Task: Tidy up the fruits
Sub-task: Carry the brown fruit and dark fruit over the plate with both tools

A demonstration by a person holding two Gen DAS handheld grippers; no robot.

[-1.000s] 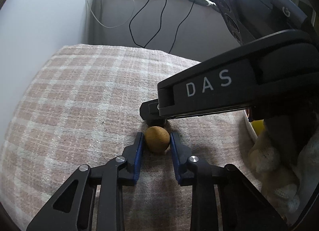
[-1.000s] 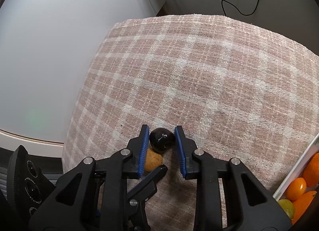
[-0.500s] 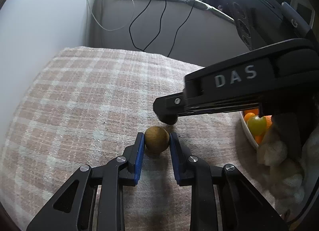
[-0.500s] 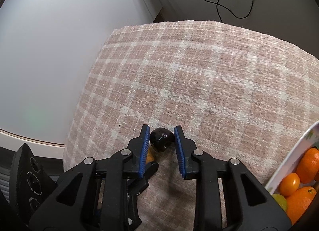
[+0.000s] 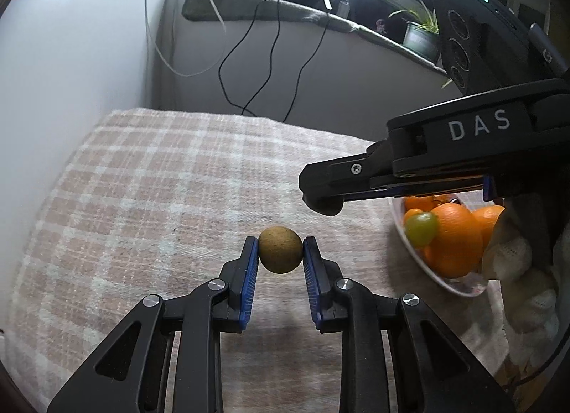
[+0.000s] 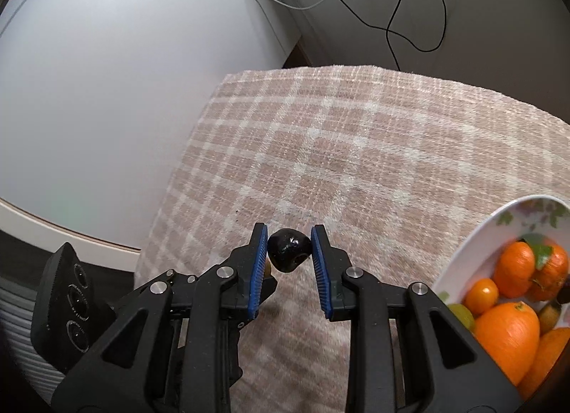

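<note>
Left gripper (image 5: 280,251) jaws clamp a brown fruit (image 5: 280,250), right gripper (image 6: 288,250) jaws clamp a black fruit (image 6: 288,250), near the fruit bowl (image 6: 463,256).

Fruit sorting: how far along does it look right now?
Several oranges and a green fruit already sit in the white dish. In hand: the left tongs pinch a brown round fruit, the right tongs a dark glossy fruit, both above the checked cloth. Left: setting these two in the dish.
</note>
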